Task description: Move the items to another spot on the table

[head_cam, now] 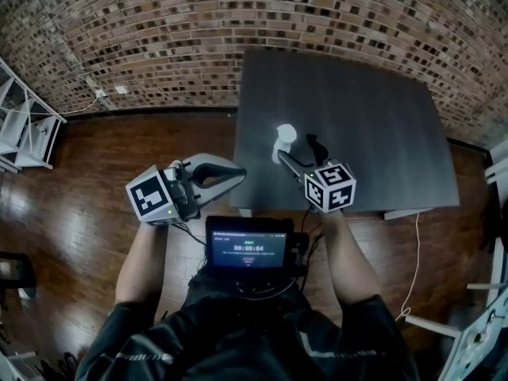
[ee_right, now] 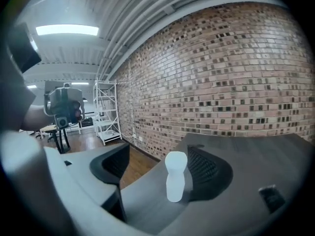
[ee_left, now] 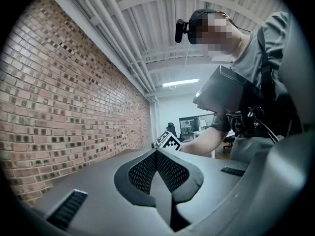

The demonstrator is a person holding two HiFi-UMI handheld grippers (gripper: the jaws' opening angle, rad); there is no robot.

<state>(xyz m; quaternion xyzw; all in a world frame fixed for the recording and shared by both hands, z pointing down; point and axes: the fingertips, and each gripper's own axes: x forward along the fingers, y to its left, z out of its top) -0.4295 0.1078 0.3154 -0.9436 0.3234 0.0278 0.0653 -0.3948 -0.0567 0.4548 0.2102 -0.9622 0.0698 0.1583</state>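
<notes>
Timer reading 00:00:04, on chest screen (head_cam: 248, 248)

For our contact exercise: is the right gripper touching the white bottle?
Cannot tell: right gripper view shows the bottle between open jaws, overlapping one pad.

Dim room, cool light from ceiling strip lights (ee_right: 66, 30). Pale sheen on the dark tabletop (head_cam: 381, 125). Both gripper views are fisheye: black corners, brick wall (ee_left: 59, 92) bowed, near foreground soft and blurred.

Grippers: 2, a left gripper (head_cam: 236, 171) and a right gripper (head_cam: 298, 151). White bottle (head_cam: 284, 140): 1, between the right gripper's spread jaws. Dark table (head_cam: 381, 133): 1, beneath the bottle. Screen (head_cam: 248, 244): 1, behind both grippers.
</notes>
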